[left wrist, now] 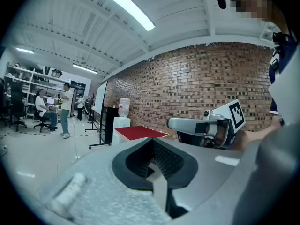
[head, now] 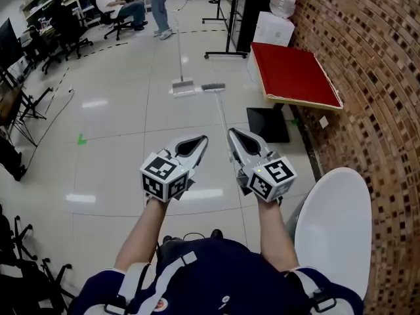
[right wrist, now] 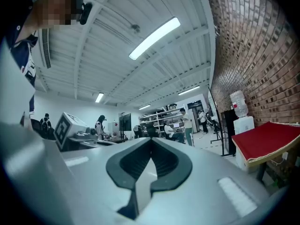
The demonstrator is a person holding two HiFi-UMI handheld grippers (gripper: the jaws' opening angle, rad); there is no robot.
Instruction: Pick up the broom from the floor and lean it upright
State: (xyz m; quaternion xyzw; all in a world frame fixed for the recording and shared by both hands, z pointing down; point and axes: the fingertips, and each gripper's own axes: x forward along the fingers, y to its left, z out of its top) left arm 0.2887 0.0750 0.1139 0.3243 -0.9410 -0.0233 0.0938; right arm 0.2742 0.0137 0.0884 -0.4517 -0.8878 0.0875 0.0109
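Above floor (head: 125, 120) w/ broom (head: 213, 88) ahead: L gripper (head: 202, 140) & R gripper (head: 232, 135), jaws clenched, empty.

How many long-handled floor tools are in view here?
2. One pale-headed tool sits mid-floor, its handle pointing away from the camera. The broom lies just right of it, handle running back toward the camera. More may be hidden farther off.

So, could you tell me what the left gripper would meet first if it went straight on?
Probably the red table: it lies right beyond the shut jaws of the left gripper, with nothing nearer in line. Depth is unclear, so it might pass over it.
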